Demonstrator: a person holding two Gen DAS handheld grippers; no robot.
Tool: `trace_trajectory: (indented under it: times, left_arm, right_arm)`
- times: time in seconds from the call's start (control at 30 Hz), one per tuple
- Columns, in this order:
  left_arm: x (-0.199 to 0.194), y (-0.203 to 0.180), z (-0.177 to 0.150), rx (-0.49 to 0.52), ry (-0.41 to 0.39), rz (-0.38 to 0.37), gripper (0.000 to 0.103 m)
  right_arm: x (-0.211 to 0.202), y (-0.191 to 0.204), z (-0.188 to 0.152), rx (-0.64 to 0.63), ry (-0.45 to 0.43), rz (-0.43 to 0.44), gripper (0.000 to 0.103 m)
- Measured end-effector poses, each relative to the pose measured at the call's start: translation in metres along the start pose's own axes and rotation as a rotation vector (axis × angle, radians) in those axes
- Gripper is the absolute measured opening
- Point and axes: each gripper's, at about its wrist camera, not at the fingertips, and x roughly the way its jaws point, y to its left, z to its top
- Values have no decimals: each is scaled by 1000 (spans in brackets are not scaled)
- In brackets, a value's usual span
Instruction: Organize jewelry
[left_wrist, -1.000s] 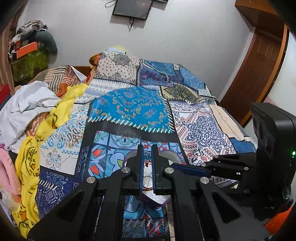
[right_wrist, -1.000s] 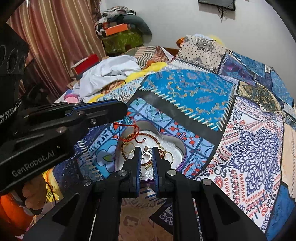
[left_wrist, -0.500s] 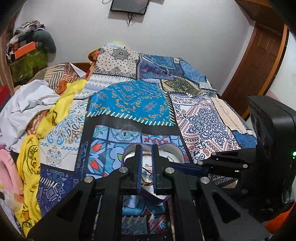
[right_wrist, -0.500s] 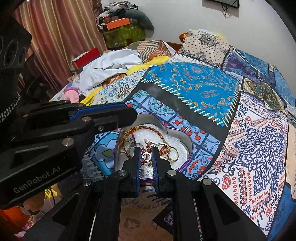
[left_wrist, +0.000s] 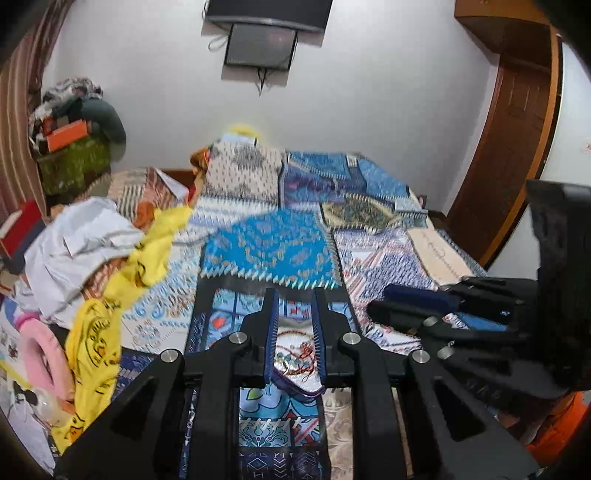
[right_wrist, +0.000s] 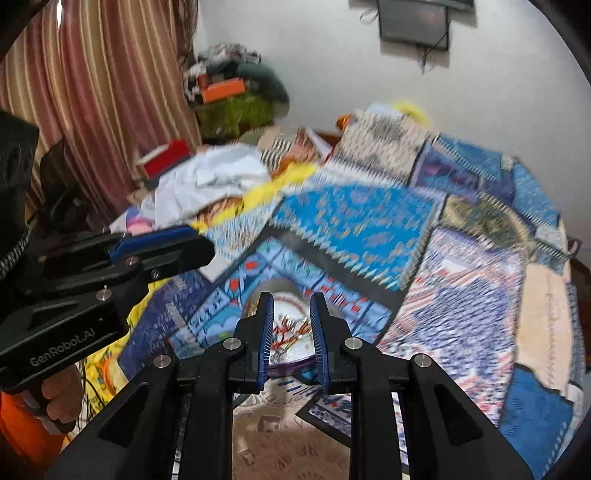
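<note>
A heart-shaped box with a white lining and purple rim (left_wrist: 295, 387) (right_wrist: 291, 363) lies on the patterned bedspread, holding tangled gold and red jewelry (left_wrist: 297, 356) (right_wrist: 290, 328). My left gripper (left_wrist: 294, 299) is slightly open and empty, raised above the box's near side. My right gripper (right_wrist: 291, 302) is also slightly open and empty, above the box. Each gripper shows in the other's view: the right one at the right of the left wrist view (left_wrist: 417, 306), the left one at the left of the right wrist view (right_wrist: 162, 247). Both views are motion-blurred.
The patchwork bedspread (left_wrist: 269, 251) covers the bed. White cloth (left_wrist: 81, 236), a yellow garment (left_wrist: 96, 332) and a pink item (left_wrist: 40, 347) are piled at the left. A wooden door (left_wrist: 509, 129), striped curtains (right_wrist: 92, 92) and a wall screen (left_wrist: 262, 40) surround the bed.
Both grippers' jaws have parted from nearly shut to slightly open. Both cameras have tilted up and pulled back, so the box sits lower and smaller in view.
</note>
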Motion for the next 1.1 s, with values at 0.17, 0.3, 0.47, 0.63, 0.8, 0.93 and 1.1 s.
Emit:
trace_trajectory:
  times: [0.17, 0.3, 0.47, 0.63, 0.8, 0.93, 1.1]
  left_arm:
    - [-50, -19, 16, 42, -134, 37, 19]
    - [-96, -34, 23, 68, -272, 70, 32]
    - [-148, -52, 19, 81, -431, 103, 55]
    - [-181, -63, 10, 75, -521, 141, 85]
    - [-192, -65, 2, 55, -547, 142, 102]
    - [-196, -66, -2, 50, -542, 156, 102]
    - [-197, -65, -7, 46, -539, 163, 102]
  right_arm:
    - [-63, 5, 11, -7, -167, -56, 18]
    - [-110, 13, 14, -10, -301, -90, 20]
    - [-173, 28, 6, -4, -501, -145, 44]
    - [-208, 44, -7, 14, -620, -188, 74]
    - [-216, 51, -15, 37, -671, -251, 85]
    - [-216, 53, -18, 54, -664, -268, 87]
    - [-225, 54, -28, 55, -687, -292, 98]
